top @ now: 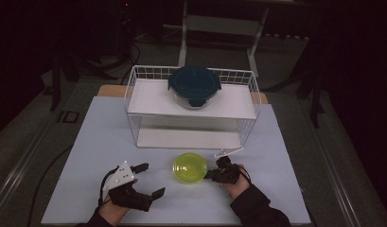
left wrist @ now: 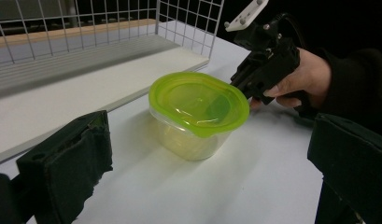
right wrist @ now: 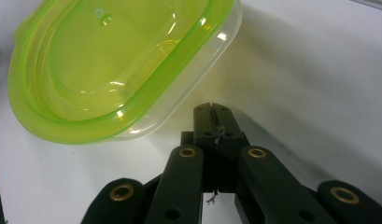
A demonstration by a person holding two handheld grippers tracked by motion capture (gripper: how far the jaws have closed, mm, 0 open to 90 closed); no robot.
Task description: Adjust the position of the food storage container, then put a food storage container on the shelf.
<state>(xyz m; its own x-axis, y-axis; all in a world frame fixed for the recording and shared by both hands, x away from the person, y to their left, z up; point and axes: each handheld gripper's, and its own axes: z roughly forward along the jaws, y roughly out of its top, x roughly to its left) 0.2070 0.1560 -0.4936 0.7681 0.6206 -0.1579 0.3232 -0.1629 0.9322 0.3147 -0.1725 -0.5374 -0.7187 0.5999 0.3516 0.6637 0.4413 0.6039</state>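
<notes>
Dark room, white bench (top: 276, 189); my right claw (top: 211, 176), jaws together, sits just beside the tub's (top: 189, 167) right rim; left claw (top: 151, 179), apart, waits farther off near the front edge.

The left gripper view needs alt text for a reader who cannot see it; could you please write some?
A clear tub with a lime-green lid stands on the white table, with the shut right gripper at its far edge. The left gripper has its black jaws wide apart in the foreground, and a white wire rack stands behind.
</notes>
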